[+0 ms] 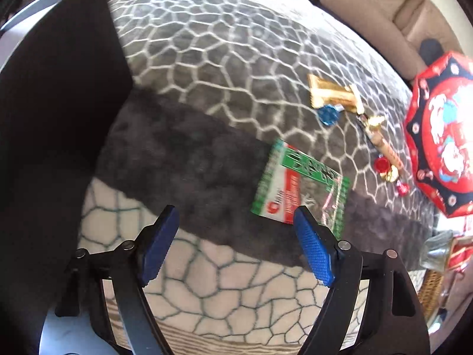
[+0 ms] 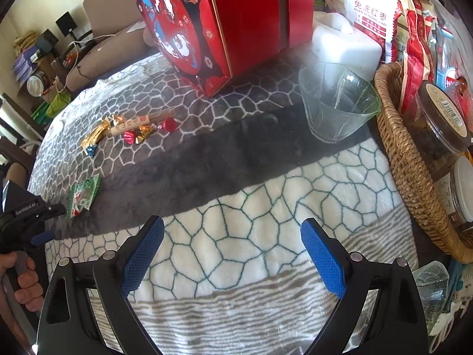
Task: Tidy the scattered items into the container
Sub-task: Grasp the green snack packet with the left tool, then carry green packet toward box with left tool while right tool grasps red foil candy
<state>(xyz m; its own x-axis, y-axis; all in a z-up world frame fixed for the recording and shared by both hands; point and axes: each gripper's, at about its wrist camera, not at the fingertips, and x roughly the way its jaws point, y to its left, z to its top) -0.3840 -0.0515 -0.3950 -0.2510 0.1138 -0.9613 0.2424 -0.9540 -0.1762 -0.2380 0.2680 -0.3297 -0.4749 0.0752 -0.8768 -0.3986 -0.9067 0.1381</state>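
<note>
Both claws wide, empty; 1 green packet, 1 glass bowl, 1 red box

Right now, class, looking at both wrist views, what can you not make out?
- Green packet: left wrist view, print blurred, near corner behind a finger of the left gripper.
- Sweets: right wrist view, too small to count or read.
- Wicker basket: right wrist view, cut off by the edge; contents partly hidden.
- Glass bowl: appears empty, but glare blurs it.

Both wrist views steeply downward, close over the blanket, sharing green packet, red box
</note>
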